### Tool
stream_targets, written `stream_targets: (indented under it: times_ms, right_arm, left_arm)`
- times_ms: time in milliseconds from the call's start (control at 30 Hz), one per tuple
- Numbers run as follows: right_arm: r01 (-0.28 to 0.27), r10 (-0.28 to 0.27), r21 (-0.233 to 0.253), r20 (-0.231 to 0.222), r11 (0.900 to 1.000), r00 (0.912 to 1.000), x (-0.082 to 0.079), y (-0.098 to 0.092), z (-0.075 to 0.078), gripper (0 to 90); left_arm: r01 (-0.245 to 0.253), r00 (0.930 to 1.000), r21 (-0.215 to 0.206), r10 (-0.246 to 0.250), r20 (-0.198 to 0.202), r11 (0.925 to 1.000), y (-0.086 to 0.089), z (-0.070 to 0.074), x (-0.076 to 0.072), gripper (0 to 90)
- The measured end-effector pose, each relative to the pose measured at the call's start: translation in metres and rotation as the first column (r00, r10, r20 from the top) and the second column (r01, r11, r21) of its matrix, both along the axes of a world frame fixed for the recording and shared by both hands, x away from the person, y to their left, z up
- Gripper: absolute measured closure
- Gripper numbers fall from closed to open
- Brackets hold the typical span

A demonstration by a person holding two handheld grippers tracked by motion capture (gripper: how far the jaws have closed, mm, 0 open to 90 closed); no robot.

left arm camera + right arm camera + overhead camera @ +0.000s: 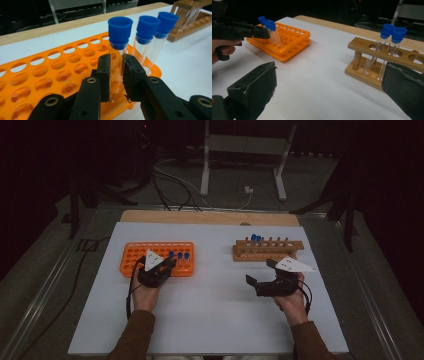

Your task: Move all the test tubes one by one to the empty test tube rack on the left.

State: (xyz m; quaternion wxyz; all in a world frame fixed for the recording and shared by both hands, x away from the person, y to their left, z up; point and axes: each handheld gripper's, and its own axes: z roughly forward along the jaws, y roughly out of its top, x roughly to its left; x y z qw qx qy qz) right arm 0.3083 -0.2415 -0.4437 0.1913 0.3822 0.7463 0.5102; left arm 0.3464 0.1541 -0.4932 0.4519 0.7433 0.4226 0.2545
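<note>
White tabletop [215, 320], dark room behind; two racks out.
Your left gripper [117, 75] clamps the nearest blue-capped tube [119, 47], standing upright in the orange rack [50, 80] beside two others. Your right gripper [329, 87] hangs wide open near the wooden rack [384, 53], which holds two capped tubes.

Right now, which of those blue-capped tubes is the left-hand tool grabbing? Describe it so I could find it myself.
Start at the orange rack on the left of the white table. Three blue-capped test tubes stand in a row at its right end. It is the leftmost tube in the high view, the one pinched between the left gripper's black jaws; the others stand free.
</note>
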Motion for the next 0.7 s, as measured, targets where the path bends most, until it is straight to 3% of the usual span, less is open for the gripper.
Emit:
stream_targets:
  times_ms: [100, 233, 433, 600, 700]
  right_arm:
    - [0.003, -0.003, 0.001, 0.002, 1.0, 1.0, 0.0, -0.001, 0.0, 0.0]
    - [0.011, -0.011, 0.002, -0.001, 1.0, 0.9999, 0.001, -0.002, 0.0, 0.0]
    - [0.022, -0.022, -0.001, 0.004, 1.0, 0.9997, 0.005, -0.002, 0.001, 0.0]
    - [0.039, -0.039, 0.002, 0.011, 0.999, 0.9992, 0.009, -0.004, 0.004, 0.0]
    - [0.048, -0.048, 0.001, 0.011, 0.999, 0.9988, 0.012, -0.005, 0.006, 0.0]
  left_arm:
    - [0.003, 0.9997, 0.013, -0.003, -0.023, 0.9999, -0.001, -0.002, 0.001, 77.9]
    - [-0.009, 0.9993, -0.008, 0.008, -0.036, 0.9999, 0.003, -0.002, 0.001, 77.0]
    - [0.001, 0.9985, -0.06, -0.004, -0.054, 0.9982, 0.009, -0.002, -0.003, 61.6]
    - [0.015, 0.9988, -0.093, -0.02, -0.046, 0.9956, 0.014, 0.003, -0.01, 51.6]
    - [0.017, 0.9991, -0.117, -0.022, -0.035, 0.993, 0.018, 0.009, -0.016, 40.0]
